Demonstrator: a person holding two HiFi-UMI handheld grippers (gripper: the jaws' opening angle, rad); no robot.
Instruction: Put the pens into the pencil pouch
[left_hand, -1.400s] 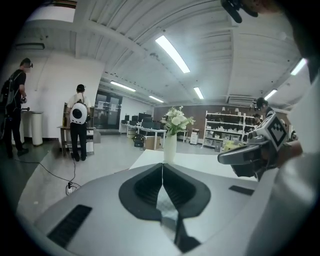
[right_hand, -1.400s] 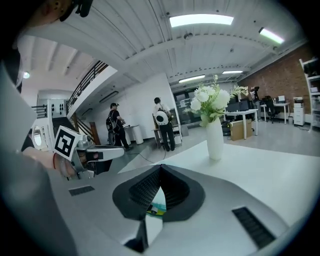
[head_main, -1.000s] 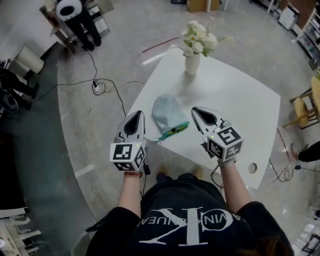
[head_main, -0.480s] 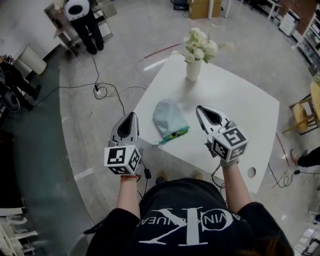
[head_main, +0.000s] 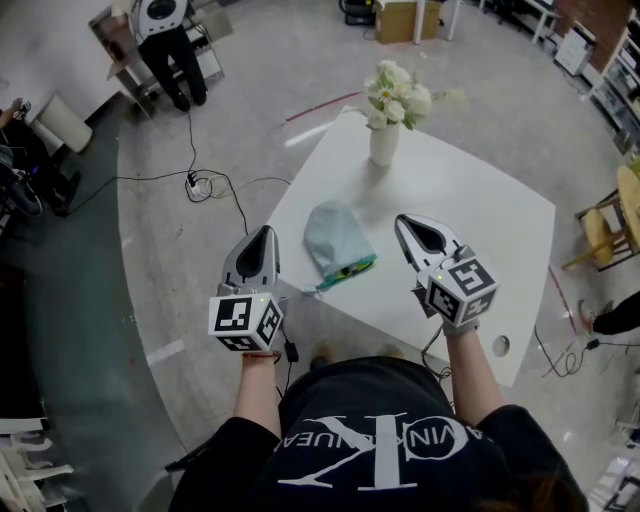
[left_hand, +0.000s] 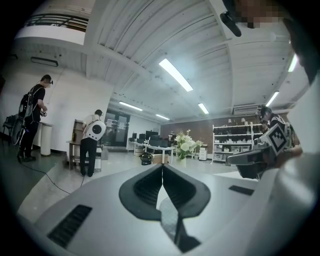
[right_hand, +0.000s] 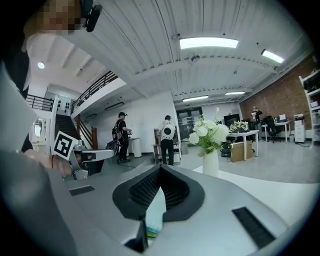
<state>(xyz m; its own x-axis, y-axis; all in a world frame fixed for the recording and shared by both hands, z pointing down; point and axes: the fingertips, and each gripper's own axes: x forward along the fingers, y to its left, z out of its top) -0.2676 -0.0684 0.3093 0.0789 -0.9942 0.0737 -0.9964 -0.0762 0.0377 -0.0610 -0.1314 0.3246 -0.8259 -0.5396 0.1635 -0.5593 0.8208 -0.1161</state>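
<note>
white table (head_main: 500, 230) bears pencil pouch (head_main: 335, 238); left claw (head_main: 265, 235), right claw (head_main: 404, 224) closed.

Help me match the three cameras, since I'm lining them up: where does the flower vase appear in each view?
Head view: the flower vase is at top centre, on the far part of the white table.
Left gripper view: small, just right of centre.
Right gripper view: larger, right of centre.
Shared landmark: the standing person with a white-backed top, left of the vase in every view.
</note>
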